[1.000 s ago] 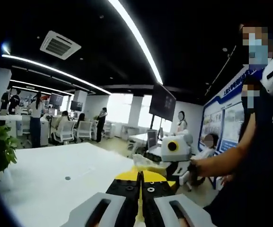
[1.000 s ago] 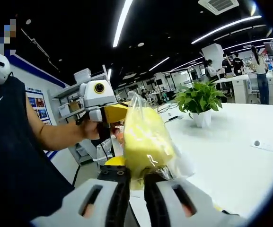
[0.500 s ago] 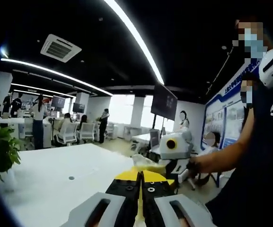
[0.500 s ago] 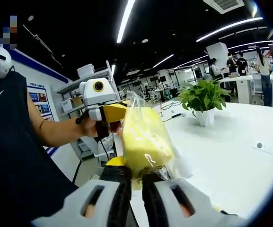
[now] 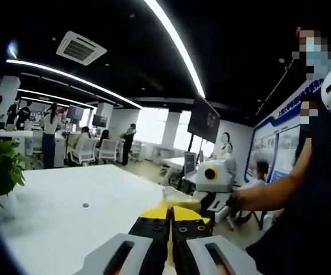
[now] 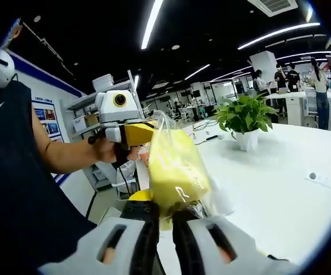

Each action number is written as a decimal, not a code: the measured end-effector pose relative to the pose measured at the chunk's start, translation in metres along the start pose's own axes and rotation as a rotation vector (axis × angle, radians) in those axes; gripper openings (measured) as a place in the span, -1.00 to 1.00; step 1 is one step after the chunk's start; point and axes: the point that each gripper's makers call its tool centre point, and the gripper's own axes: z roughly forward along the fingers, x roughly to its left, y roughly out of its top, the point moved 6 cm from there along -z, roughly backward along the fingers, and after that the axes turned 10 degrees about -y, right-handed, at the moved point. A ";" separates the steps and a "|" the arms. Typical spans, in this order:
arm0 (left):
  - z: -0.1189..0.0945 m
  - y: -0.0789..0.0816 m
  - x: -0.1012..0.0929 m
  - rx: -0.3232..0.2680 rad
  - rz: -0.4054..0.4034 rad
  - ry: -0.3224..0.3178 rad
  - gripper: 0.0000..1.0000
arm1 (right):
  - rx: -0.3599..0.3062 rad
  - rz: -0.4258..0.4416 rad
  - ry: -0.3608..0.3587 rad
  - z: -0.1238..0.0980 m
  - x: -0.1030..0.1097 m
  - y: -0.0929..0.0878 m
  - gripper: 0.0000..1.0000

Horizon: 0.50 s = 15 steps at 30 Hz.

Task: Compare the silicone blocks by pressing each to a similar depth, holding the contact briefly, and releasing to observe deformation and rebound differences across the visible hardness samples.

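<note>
Above white table [image 6: 280, 189], R gripper [image 6: 164, 213] pinches bagged yellow silicone block [image 6: 175, 172] upright, jaws nearly closed on bag; L gripper [image 5: 170, 226] clamps bag's far edge, likely steadying for press.

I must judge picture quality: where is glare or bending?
Left gripper view: ceiling light strip blown out and curved by the fisheye, windows overexposed. Right gripper view: bagged yellow block sharp, plastic glinting; plant clear.
</note>
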 end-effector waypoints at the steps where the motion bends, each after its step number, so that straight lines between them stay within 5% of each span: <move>1: 0.000 0.002 0.000 -0.009 -0.009 -0.016 -1.00 | -0.009 0.002 -0.001 -0.001 -0.001 0.001 -0.91; 3: -0.001 0.007 -0.002 -0.026 -0.018 -0.038 -1.00 | -0.035 0.062 0.029 -0.002 0.001 0.005 -0.87; 11: 0.004 0.022 -0.002 -0.067 -0.036 -0.045 -1.00 | -0.115 0.006 -0.007 -0.001 -0.004 0.016 -0.71; 13: 0.007 0.026 -0.003 -0.077 -0.059 -0.061 -1.00 | -0.174 -0.115 -0.132 0.002 -0.016 0.021 -0.24; 15: 0.010 0.027 -0.005 -0.077 -0.049 -0.082 -1.00 | -0.163 -0.095 -0.112 0.003 -0.012 0.019 0.20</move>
